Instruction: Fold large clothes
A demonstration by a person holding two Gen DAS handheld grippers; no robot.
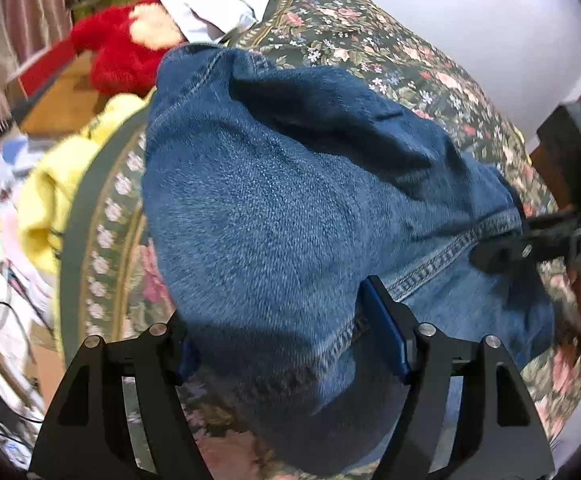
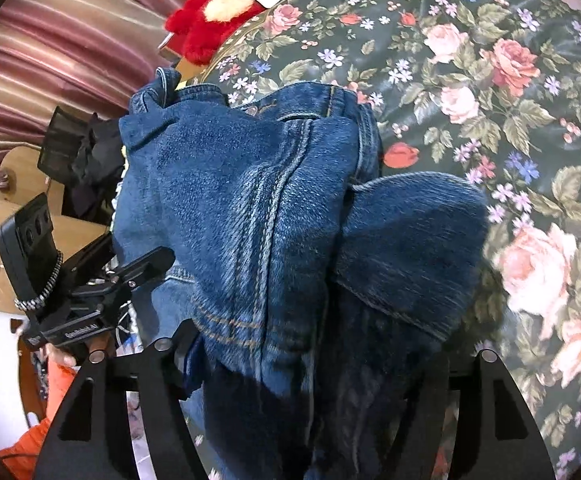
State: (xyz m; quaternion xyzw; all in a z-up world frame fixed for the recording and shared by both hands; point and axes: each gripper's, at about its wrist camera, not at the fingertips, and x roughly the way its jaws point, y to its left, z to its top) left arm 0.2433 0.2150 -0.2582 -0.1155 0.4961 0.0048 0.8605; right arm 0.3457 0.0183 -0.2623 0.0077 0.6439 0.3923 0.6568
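Both claws, left gripper (image 1: 290,344) and right gripper (image 2: 318,344), were clamped on the jeans (image 1: 290,200), lifting them mid-frame off the floral bedspread (image 1: 410,64), probably for a fold.

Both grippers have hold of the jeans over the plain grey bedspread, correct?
Not quite. The bedspread is not plain grey: it is dark green with roses and small flowers, as the right wrist view shows. The rest holds: the left gripper and right gripper both grip the jeans.

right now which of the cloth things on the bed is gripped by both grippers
The blue jeans: left gripper and right gripper both clamp them; the yellow garment lies untouched.
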